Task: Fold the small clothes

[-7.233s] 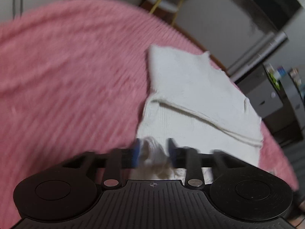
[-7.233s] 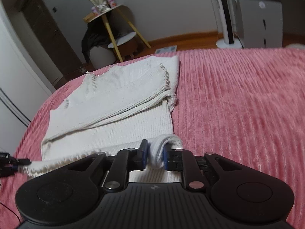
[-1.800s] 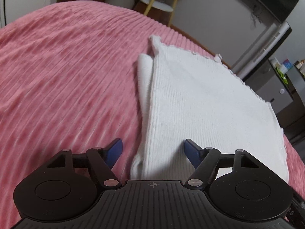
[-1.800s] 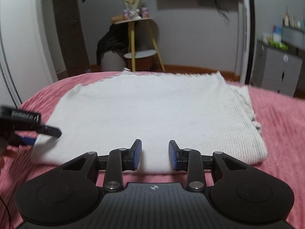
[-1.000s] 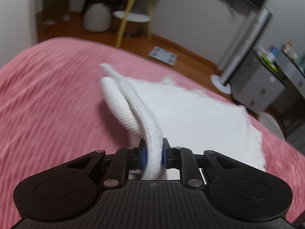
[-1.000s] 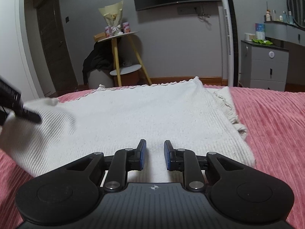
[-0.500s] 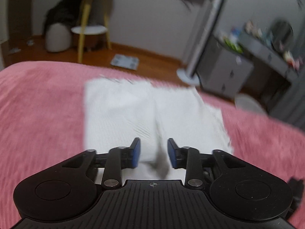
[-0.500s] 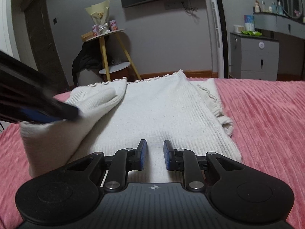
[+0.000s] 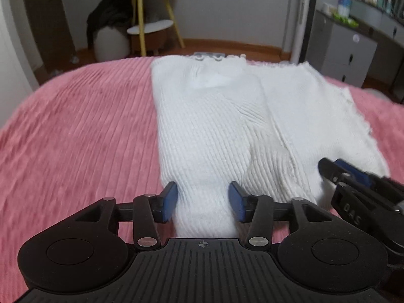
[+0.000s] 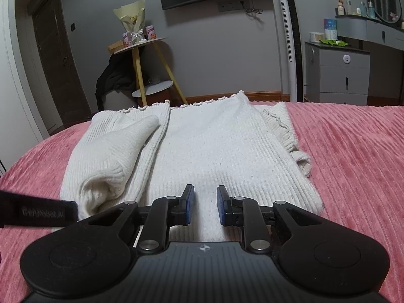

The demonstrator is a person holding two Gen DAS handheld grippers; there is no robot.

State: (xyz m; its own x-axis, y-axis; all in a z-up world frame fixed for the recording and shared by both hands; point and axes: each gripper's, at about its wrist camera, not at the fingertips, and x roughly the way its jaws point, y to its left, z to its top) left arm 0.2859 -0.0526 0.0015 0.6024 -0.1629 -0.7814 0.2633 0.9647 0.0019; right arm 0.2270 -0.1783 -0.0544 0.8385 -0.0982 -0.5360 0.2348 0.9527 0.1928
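A white ribbed knit garment (image 9: 227, 126) lies on the pink bedspread (image 9: 75, 139), its left side folded over onto the middle. It also shows in the right wrist view (image 10: 222, 146), with the folded flap (image 10: 111, 156) lying on its left part. My left gripper (image 9: 203, 202) is open, its blue pads either side of the fold's near end without clamping it. My right gripper (image 10: 204, 205) is open a little over the garment's near edge, empty. Its fingers also show in the left wrist view (image 9: 353, 174) at the right.
The pink ribbed bedspread (image 10: 353, 164) spreads to both sides of the garment. Beyond the bed stand a yellow-legged side table (image 10: 141, 58), a tall white fan (image 10: 287, 40) and a grey dresser (image 10: 338, 73).
My left gripper carried the garment's left edge over onto the middle, opened and let it go. The flap now lies flat. My right gripper stayed in place, opening slightly.
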